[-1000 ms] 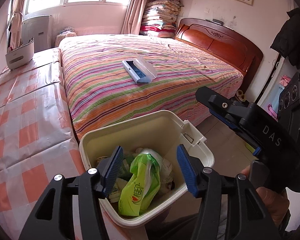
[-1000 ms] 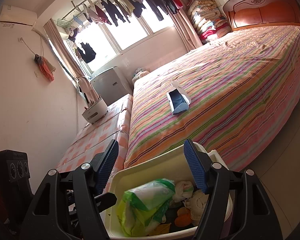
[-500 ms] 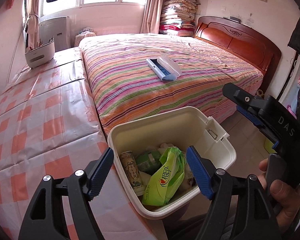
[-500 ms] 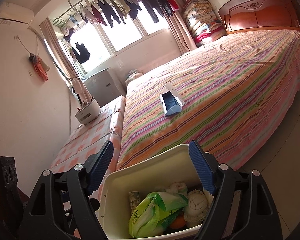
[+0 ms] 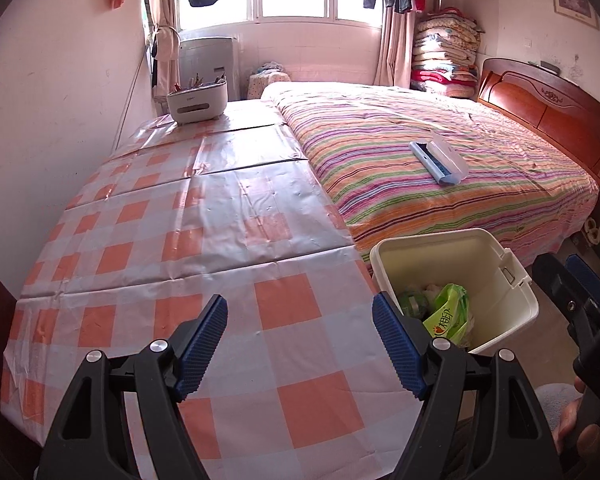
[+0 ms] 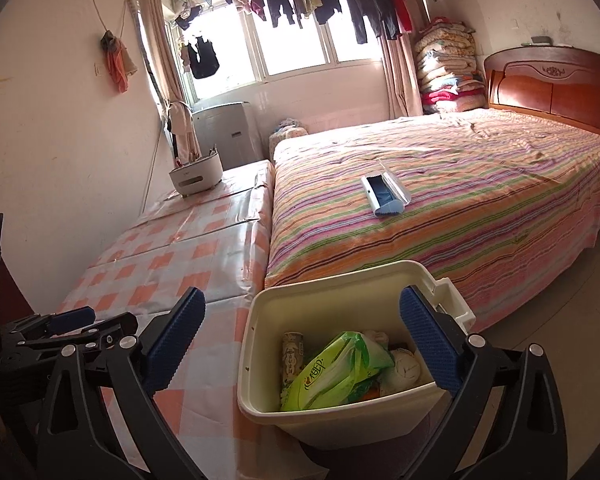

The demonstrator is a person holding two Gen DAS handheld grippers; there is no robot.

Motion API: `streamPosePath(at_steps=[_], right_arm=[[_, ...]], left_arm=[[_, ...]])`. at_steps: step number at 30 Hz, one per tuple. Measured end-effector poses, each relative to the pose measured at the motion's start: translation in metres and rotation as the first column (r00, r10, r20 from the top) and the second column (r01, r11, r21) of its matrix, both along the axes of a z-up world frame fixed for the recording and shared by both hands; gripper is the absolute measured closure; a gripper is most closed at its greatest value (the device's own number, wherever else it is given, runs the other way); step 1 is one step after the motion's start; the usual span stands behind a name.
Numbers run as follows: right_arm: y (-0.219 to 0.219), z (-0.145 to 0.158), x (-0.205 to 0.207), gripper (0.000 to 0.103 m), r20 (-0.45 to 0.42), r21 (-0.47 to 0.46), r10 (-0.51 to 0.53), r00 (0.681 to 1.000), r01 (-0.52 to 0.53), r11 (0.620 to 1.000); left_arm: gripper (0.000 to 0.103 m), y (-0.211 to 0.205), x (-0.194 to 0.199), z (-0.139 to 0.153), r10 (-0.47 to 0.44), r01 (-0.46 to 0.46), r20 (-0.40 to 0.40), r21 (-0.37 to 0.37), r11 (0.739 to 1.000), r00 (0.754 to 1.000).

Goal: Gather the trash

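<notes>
A cream trash bin (image 5: 496,258) (image 6: 340,292) stands between the checked table and the bed. It holds a green plastic bag (image 5: 448,314) (image 6: 336,368), a can (image 6: 292,354) and other scraps. My left gripper (image 5: 300,336) is open and empty above the table's near end, left of the bin. My right gripper (image 6: 300,340) is open and empty, hovering over the bin's near left side. The right gripper also shows at the right edge of the left wrist view (image 5: 580,300).
A table with an orange-and-white checked cloth (image 5: 180,240) (image 6: 172,248) runs along the left wall. A white holder (image 5: 198,102) (image 6: 196,174) stands at its far end. A striped bed (image 5: 420,168) carries a blue-and-white case (image 5: 438,160) (image 6: 384,192).
My left gripper has swung left, from over the bin to over the table. My right gripper has pulled back and up a little. Both stayed open.
</notes>
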State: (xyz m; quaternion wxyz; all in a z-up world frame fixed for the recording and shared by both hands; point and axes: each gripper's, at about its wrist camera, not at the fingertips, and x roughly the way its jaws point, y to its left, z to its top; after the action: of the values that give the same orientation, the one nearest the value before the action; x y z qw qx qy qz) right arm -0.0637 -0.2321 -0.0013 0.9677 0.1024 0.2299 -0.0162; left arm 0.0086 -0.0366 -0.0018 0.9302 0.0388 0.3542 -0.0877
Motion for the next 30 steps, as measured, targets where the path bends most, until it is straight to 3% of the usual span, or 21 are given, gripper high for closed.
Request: streamPosePath(at_steps=[4,13,23,30], right_arm=[[0.014,0.004,-0.015,0.007,-0.016,-0.027,0.016,1.0,-0.016,1.0],[0.016,0.009,-0.03,0.007,-0.025,0.003,0.04,0.999,-0.04,0.999],[0.023,0.014,-0.042,0.007,-0.016,0.0,0.112,0.994,-0.112,0.994],[0.029,0.02,-0.041,0.007,-0.015,-0.006,0.084,0.996,-0.084,0.996]], left_arm=[[0.03,0.015,-0.011,0.003,0.021,-0.021,-0.012,-0.016,1.0,1.0],[0.03,0.03,-0.032,0.008,0.06,-0.06,-0.016,-0.028,0.998,0.998],[0.03,0.038,-0.062,0.018,0.118,-0.118,0.023,-0.014,0.993,0.993],[0.03,0.044,-0.063,0.026,0.114,-0.114,0.049,-0.009,0.993,0.992]])
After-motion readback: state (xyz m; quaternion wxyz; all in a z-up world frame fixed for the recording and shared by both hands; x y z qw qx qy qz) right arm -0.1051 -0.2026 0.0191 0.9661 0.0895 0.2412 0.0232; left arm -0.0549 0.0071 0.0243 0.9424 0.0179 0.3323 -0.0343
